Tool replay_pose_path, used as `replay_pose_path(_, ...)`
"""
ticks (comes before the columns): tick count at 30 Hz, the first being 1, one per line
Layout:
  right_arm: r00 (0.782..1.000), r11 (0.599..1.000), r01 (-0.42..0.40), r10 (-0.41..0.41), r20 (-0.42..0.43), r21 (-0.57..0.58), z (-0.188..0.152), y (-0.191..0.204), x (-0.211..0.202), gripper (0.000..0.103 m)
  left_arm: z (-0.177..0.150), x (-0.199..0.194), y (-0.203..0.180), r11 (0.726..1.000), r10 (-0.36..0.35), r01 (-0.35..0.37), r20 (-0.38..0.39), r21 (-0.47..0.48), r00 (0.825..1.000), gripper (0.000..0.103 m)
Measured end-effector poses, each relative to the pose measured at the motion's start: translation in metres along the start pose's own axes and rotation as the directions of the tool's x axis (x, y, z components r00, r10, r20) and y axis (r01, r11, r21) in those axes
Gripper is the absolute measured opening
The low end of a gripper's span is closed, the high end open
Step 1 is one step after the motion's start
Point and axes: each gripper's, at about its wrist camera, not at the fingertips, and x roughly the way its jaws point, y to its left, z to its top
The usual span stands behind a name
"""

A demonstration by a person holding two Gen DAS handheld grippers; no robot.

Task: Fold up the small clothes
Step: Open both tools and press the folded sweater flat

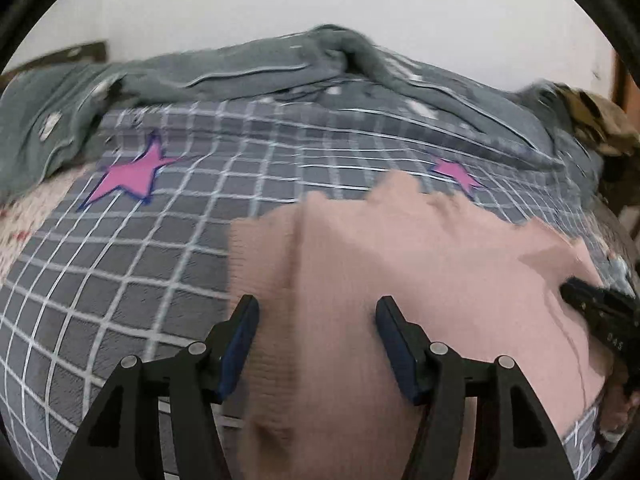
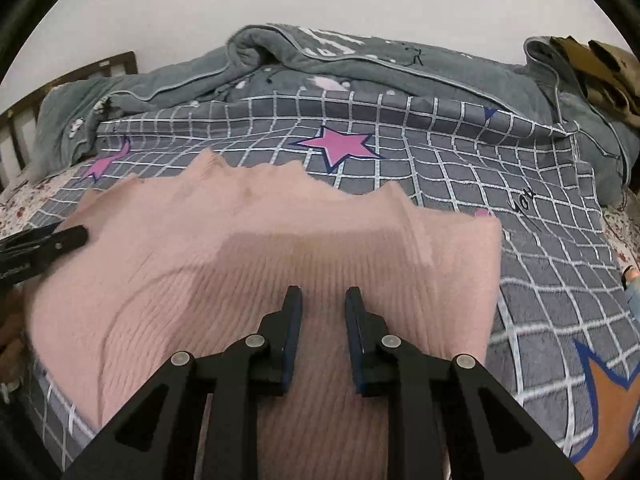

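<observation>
Pink sweater (image 2: 280,280) lies spread on the bed (image 2: 520,280), on the grey checked cover w/ pink stars, near edge toward me. My right hand-held gripper (image 2: 322,300) hovers over its ribbed middle, jaws narrow but w/ a clear gap; I see knit through the gap, nothing pinched, pads not biting. My left hand-held gripper (image 1: 316,312) sits over the sweater's left part, jaws well apart, nothing between them that they press on.

What could go wrong, as I judge it:
- Right jaws this narrow may skate over the knit and catch only a few ribs, or nothing. Then the fold drags crooked.
- If I dig too deep, I could nip the bed cover along w/ the sweater, and lifting pulls both.
- Left jaws straddle a raised crease; closing there could grab two layers, not one, so the fold bunches.
- Soft cover wrinkles easily; any sideways tug shifts the sweater and skews the edges.
- Far edge looks jagged and blurred, can't tell how flat it lies; a hidden tuck there would spoil the fold.
- Grey blanket (image 2: 360,68) heaped far back, well apart, no real risk.
</observation>
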Motion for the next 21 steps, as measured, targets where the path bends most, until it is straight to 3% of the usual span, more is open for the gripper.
replay_pose_path(2, 1.000, 1.000, -0.006, 0.006, -0.007, 0.008, 0.003, -0.001, 0.002, 0.020, 0.002, 0.000, 0.014, 0.999, 0.003, -0.003, -0.012, -0.047, 1.000, 0.060)
replay_pose_path(8, 1.000, 0.997, -0.022, 0.020, 0.020, 0.067, 0.005, 0.007, -0.025, 0.025, 0.000, -0.001, 0.037, 0.985, -0.139, 0.132, -0.057, -0.109, 0.989, 0.061)
replay_pose_path(12, 0.992, 0.997, -0.082, 0.081, 0.093, 0.009, -0.002, 0.045, -0.055, 0.031, -0.005, -0.002, 0.047, 0.963, -0.226, 0.210, -0.080, -0.166, 0.971, 0.063)
replay_pose_path(16, 0.981, 0.985, -0.159, 0.166, 0.096, -0.072, -0.016, 0.087, -0.060, 0.036, -0.011, -0.006, 0.052, 0.960, -0.235, 0.219, -0.081, -0.175, 0.969, 0.064)
replay_pose_path(19, 0.994, 0.990, -0.079, 0.088, 0.070, -0.116, -0.033, 0.110, -0.042, 0.036, -0.014, -0.009, 0.051, 0.962, -0.234, 0.219, -0.080, -0.161, 0.969, 0.064)
replay_pose_path(21, 0.994, 0.992, -0.039, 0.051, 0.099, -0.119, -0.040, 0.115, -0.037, 0.036, -0.015, -0.010, 0.052, 0.962, -0.236, 0.221, -0.082, -0.158, 0.968, 0.065)
